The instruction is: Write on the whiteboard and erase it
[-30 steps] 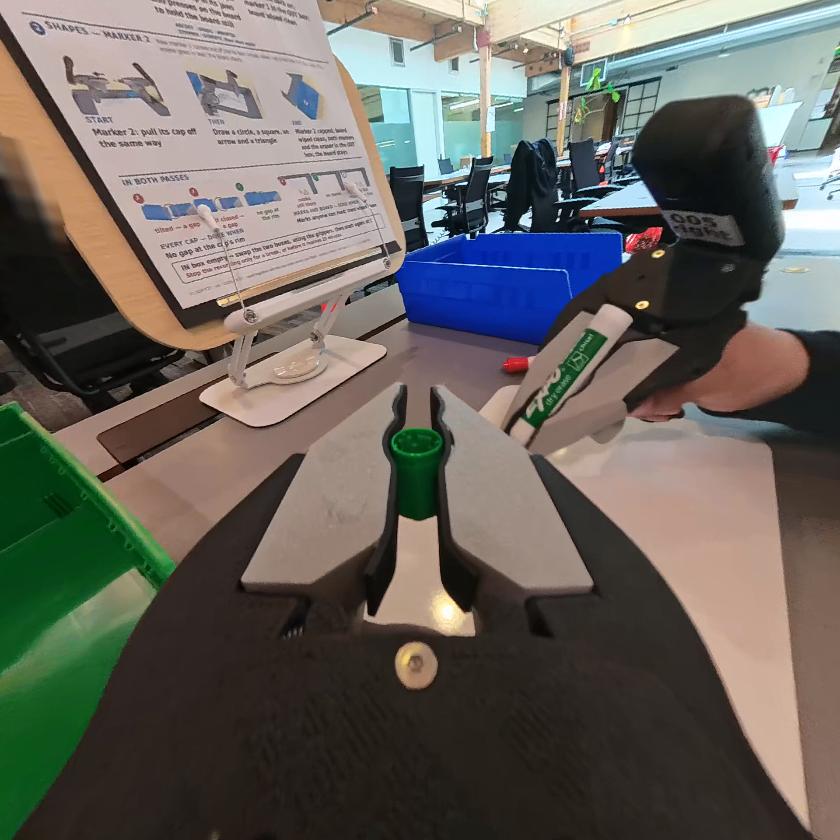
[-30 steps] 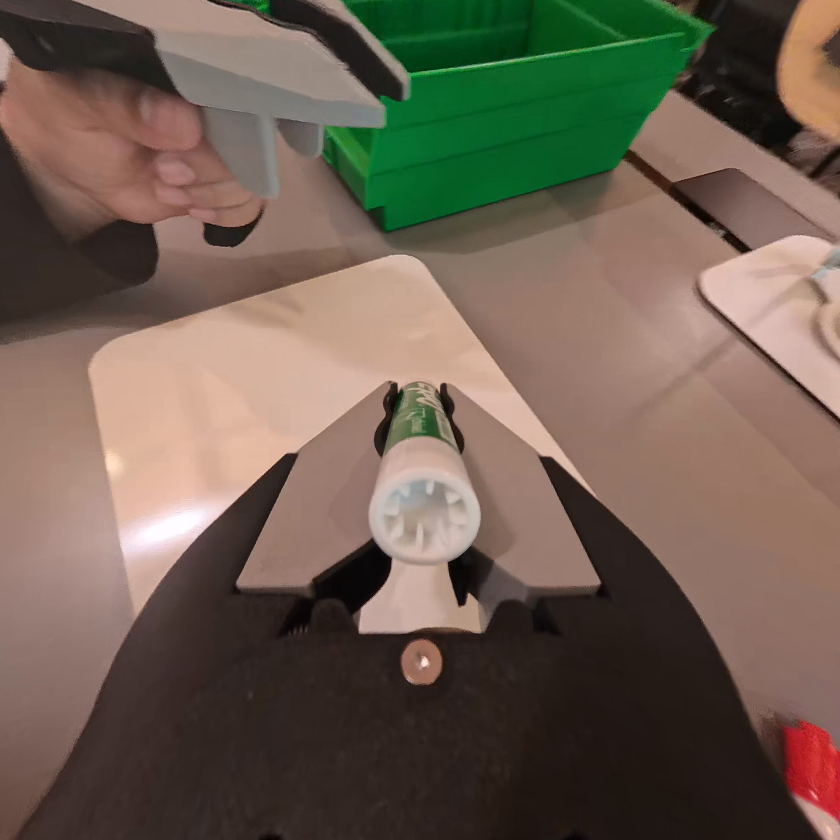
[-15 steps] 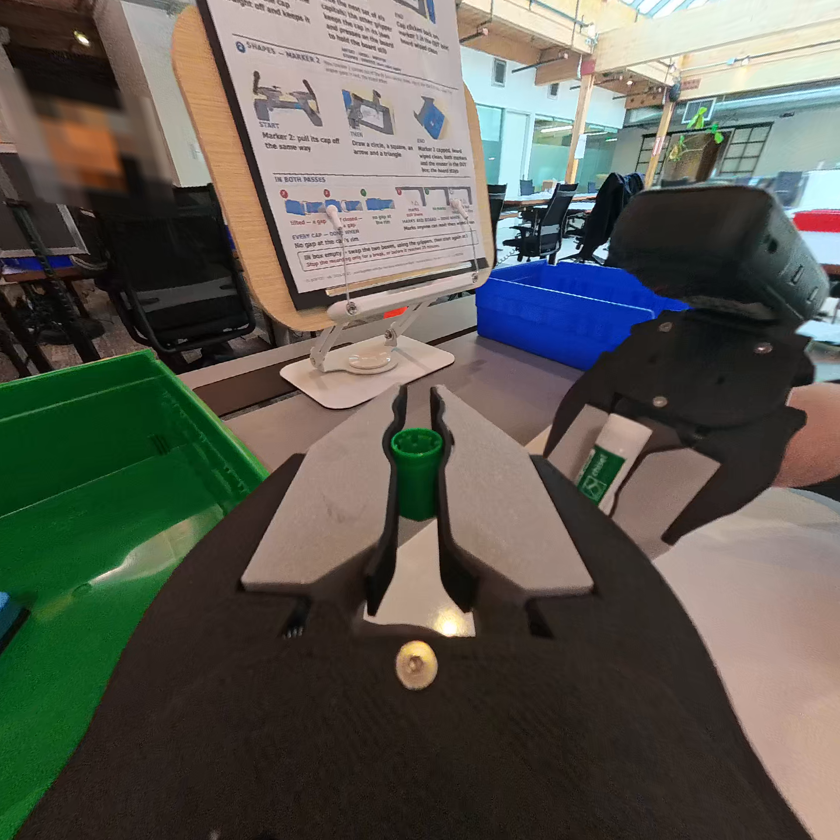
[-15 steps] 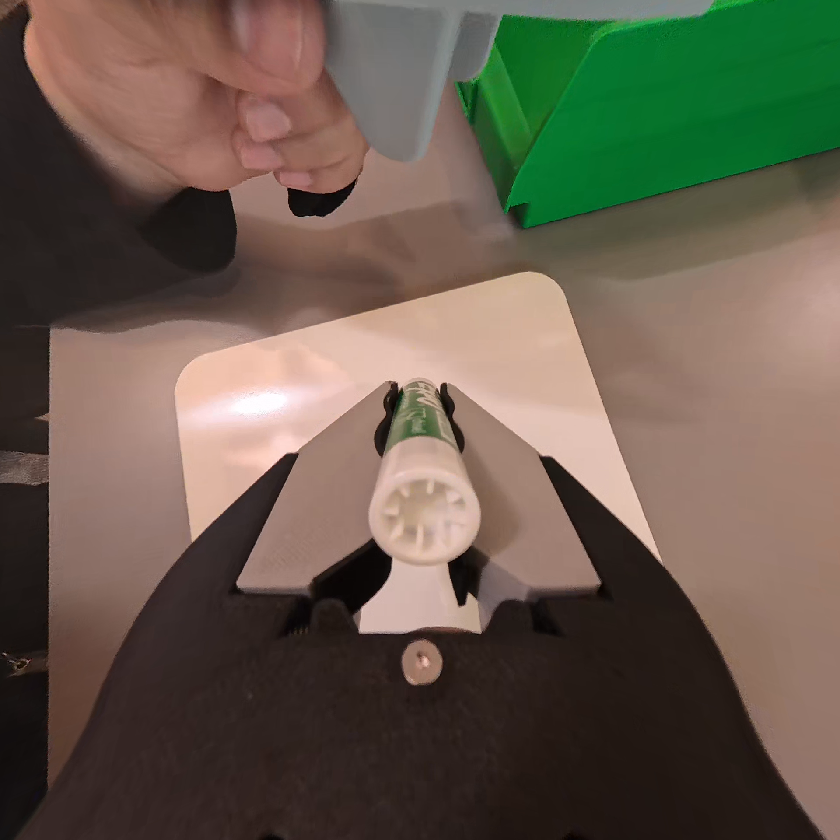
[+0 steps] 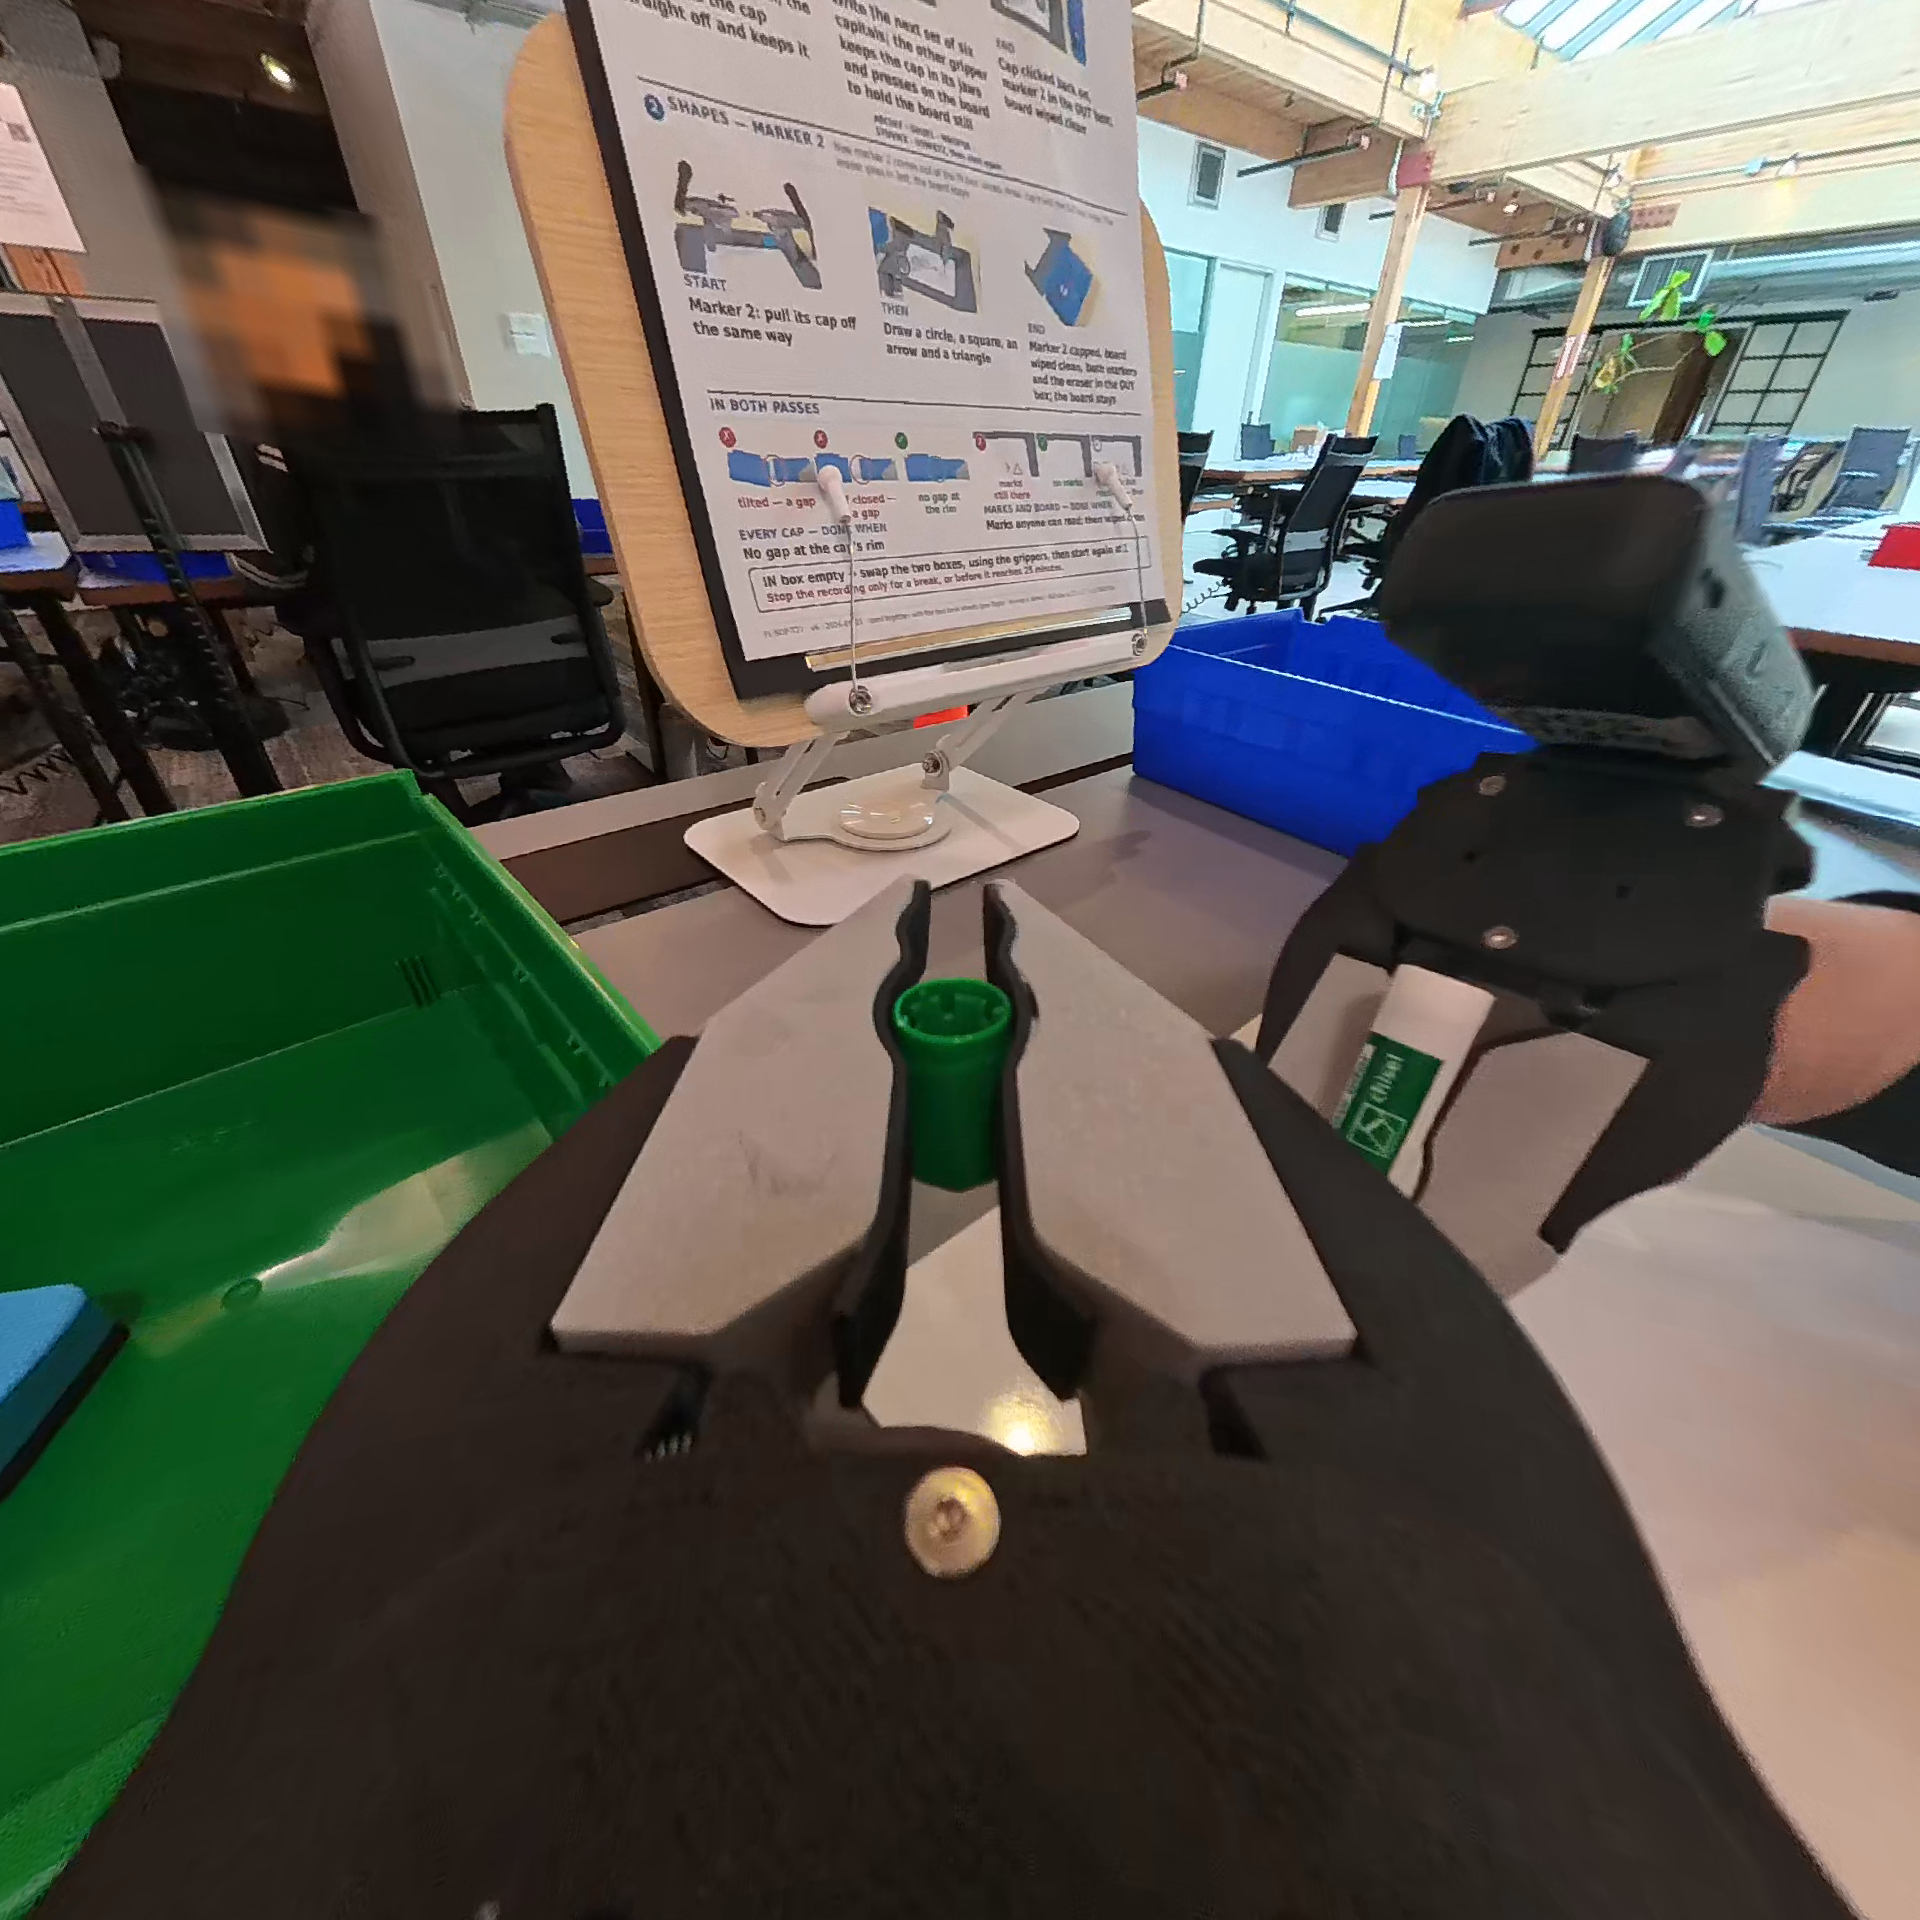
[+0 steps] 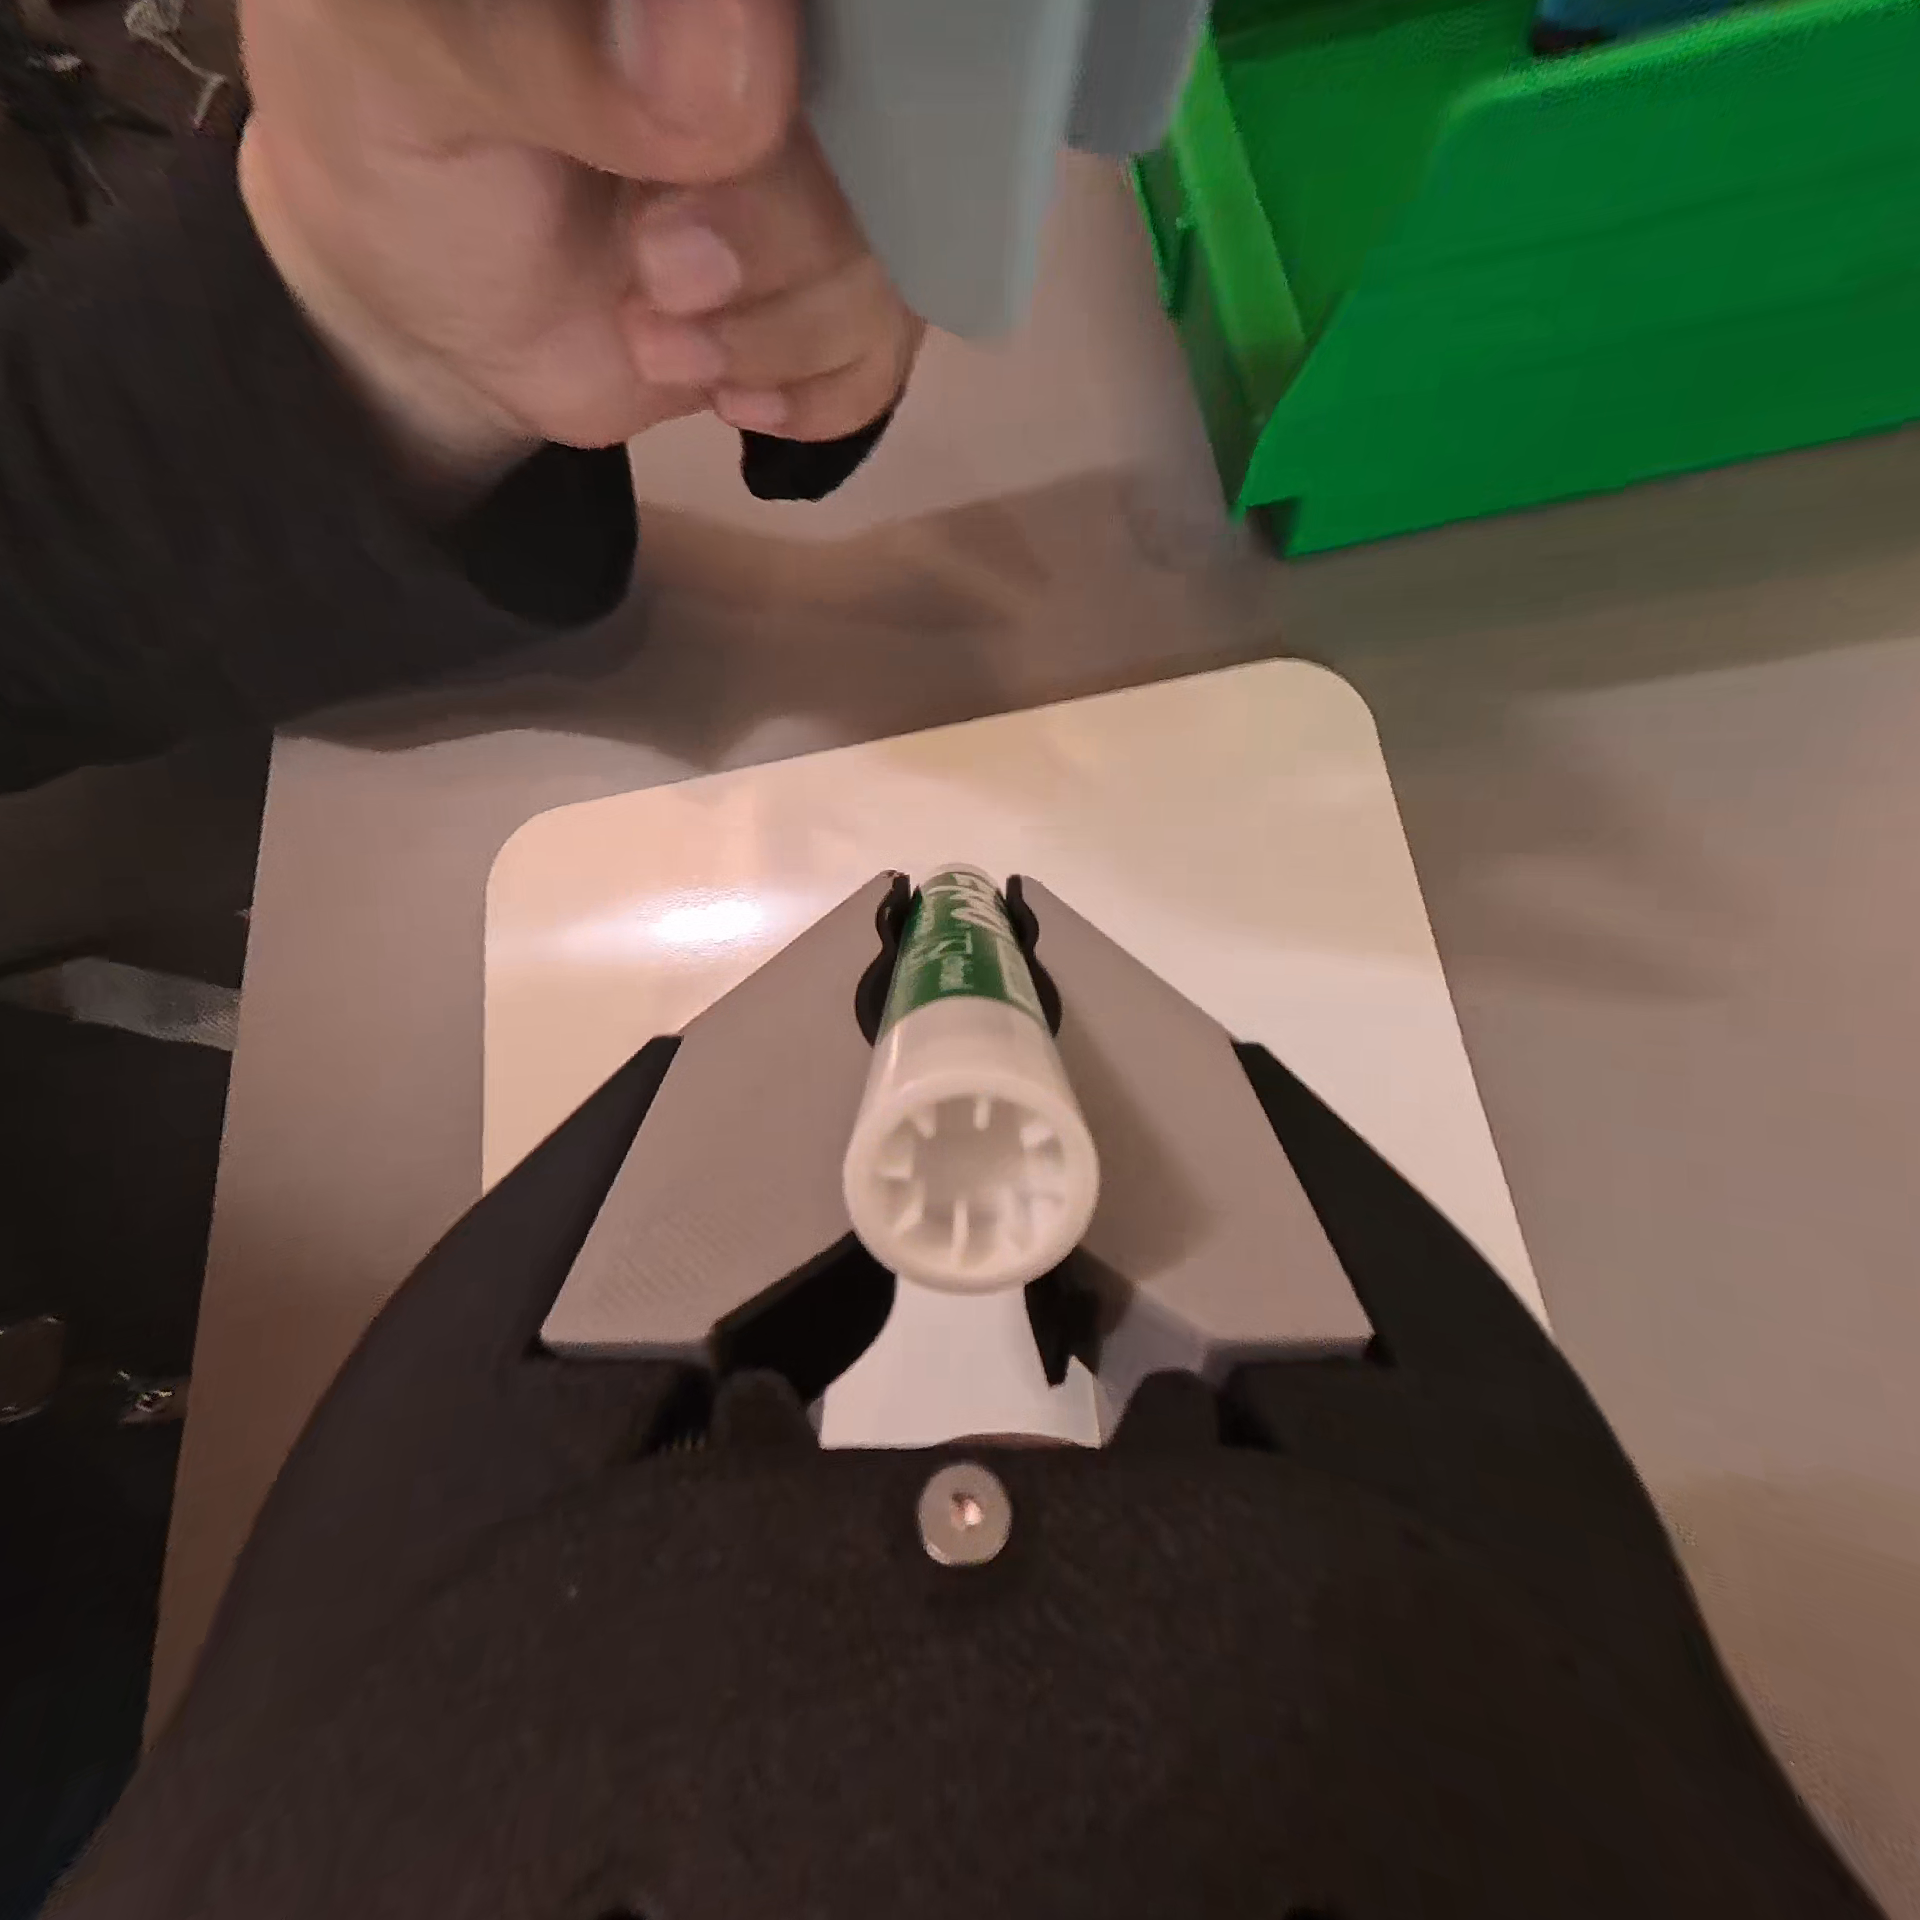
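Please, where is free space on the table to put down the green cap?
Bare grey table lies between the whiteboard and the green bin. The whiteboard itself is bare. Crowded: around the stand and blue bin.

whiteboard (image 6: 1195, 831): flat on bench (image 6: 1662, 935), under right gripper (image 6: 961, 894)
marker (image 6: 961, 997): in right gripper's jaws, over whiteboard
cap (image 5: 948, 1081): in left gripper (image 5: 951, 935) jaws
bin (image 5: 260, 1018): on bench, left of whiteboard
eraser (image 5: 42, 1361): inside bin
document stand (image 5: 883, 821): back of bench, behind whiteboard
second bin (image 5: 1278, 717): right of stand
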Motion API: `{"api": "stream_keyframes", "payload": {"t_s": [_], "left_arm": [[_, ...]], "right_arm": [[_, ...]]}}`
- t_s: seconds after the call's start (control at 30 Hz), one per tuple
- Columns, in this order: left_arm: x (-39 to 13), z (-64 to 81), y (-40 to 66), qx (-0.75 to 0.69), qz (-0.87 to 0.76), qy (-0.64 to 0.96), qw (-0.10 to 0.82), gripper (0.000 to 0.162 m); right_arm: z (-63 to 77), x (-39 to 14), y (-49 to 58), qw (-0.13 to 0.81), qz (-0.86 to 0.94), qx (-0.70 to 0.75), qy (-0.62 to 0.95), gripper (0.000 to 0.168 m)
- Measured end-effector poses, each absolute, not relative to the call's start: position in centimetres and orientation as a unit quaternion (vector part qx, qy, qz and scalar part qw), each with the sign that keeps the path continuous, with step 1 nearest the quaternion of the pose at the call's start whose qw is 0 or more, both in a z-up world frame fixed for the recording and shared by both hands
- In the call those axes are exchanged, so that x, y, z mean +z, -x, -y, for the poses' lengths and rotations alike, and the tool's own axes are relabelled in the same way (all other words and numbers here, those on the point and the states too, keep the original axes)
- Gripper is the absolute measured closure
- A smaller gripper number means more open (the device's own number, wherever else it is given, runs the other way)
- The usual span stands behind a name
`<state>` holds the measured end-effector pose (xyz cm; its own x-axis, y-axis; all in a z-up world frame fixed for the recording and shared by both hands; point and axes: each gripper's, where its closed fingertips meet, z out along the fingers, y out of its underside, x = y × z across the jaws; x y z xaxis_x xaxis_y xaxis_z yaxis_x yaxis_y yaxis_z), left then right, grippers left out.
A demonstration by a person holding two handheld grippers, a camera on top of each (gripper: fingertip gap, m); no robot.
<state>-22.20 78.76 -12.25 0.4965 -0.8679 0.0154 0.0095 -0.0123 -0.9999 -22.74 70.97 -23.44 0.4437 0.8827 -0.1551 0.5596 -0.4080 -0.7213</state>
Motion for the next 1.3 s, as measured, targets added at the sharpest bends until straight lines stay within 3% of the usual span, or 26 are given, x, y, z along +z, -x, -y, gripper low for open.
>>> {"api": "stream_keyframes", "payload": {"t_s": [1.3], "left_arm": [[-12.5, -78.2, 21.6, -0.358, -0.365, 0.612, 0.604, 0.153]], "right_arm": [[-72.5, -25.8, 22.8, 0.291, 0.347, 0.168, 0.876, 0.153]]}}
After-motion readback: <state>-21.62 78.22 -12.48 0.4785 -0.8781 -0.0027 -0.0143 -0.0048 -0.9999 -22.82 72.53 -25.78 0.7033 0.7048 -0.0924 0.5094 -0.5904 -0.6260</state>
